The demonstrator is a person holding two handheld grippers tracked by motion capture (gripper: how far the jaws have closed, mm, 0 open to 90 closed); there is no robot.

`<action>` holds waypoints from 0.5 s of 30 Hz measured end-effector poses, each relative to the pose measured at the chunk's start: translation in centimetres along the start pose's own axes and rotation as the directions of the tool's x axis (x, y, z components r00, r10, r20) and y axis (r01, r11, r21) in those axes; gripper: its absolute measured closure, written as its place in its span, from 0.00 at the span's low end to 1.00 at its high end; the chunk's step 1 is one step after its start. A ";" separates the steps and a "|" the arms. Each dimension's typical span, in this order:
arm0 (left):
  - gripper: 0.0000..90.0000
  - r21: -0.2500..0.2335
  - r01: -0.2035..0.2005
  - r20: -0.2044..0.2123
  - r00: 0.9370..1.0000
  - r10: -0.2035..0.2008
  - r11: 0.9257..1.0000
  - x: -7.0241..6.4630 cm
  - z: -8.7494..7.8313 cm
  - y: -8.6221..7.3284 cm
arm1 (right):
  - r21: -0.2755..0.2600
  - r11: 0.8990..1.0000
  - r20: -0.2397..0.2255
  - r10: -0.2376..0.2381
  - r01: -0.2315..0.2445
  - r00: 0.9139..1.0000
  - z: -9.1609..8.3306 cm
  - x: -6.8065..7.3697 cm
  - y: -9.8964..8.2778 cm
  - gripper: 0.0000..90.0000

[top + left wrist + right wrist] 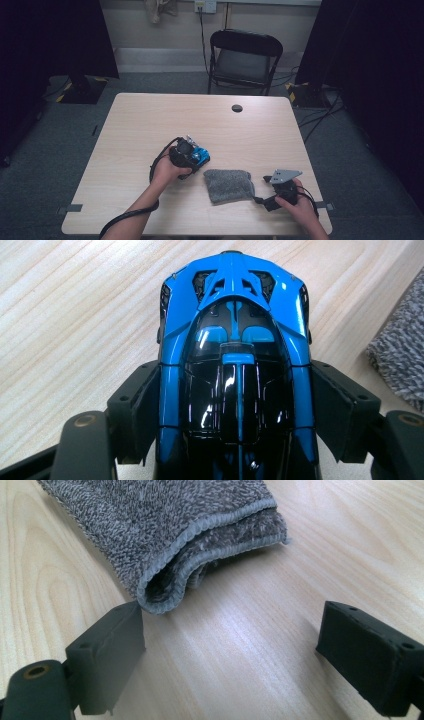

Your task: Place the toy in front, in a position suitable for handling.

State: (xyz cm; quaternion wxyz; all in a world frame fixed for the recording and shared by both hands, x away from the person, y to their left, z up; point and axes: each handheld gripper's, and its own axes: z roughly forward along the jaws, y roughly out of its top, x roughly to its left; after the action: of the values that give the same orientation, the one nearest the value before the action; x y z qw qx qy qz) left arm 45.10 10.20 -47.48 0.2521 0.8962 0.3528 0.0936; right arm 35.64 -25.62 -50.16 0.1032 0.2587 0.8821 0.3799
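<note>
The left gripper is clamping the blue toy car on the table, while the right gripper is hovering wide open beside the folded grey cloth, wiping seemingly not yet begun

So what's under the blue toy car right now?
Bare wooden table shows around the blue toy car, which the left gripper clamps by its sides. The car's body covers whatever lies directly beneath it.

No readable text, label, brand or number anywhere.
</note>
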 end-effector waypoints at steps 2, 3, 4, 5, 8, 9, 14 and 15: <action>0.31 -0.007 0.005 -0.001 1.000 -0.005 1.000 0.0 0.0 -0.1 | 0.000 1.000 0.000 0.000 0.000 1.000 0.0 0.0 0.0 0.12; 0.31 -0.009 0.007 0.000 1.000 -0.007 1.000 0.0 0.0 -0.1 | 0.000 1.000 0.000 0.000 0.000 1.000 0.0 0.0 0.0 0.12; 0.31 -0.012 0.005 0.002 1.000 -0.005 1.000 0.0 0.0 -0.1 | 0.000 1.000 0.000 0.000 0.000 1.000 0.0 0.0 0.0 0.12; 0.30 -0.016 0.001 0.001 1.000 -0.001 1.000 0.0 0.0 -0.2 | 0.000 1.000 0.000 0.000 0.000 1.000 0.0 0.0 0.0 0.12; 0.30 -0.023 -0.008 -0.003 1.000 0.008 1.000 0.0 0.0 -0.3 | 0.000 1.000 0.000 0.000 0.000 1.000 0.0 0.0 0.0 0.12; 0.27 -0.032 -0.005 -0.007 1.000 0.005 0.999 0.0 -0.1 -0.3 | 0.000 1.000 0.000 0.000 0.000 1.000 0.0 0.0 0.0 0.12; 0.20 -0.042 0.006 -0.015 1.000 -0.006 0.999 0.3 -0.9 -0.2 | 0.000 1.000 0.000 0.000 0.000 1.000 0.0 0.0 0.0 0.12; 0.19 -0.045 0.001 -0.018 1.000 -0.002 0.999 0.3 -1.1 -0.2 | 0.000 1.000 0.000 0.000 0.000 1.000 0.0 0.0 0.0 0.12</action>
State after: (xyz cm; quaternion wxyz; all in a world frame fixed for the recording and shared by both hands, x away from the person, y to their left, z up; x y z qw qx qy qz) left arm 44.81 10.93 -46.65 0.2689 0.8892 0.3537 0.1095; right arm 35.63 -25.62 -50.16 0.1033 0.2588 0.8821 0.3799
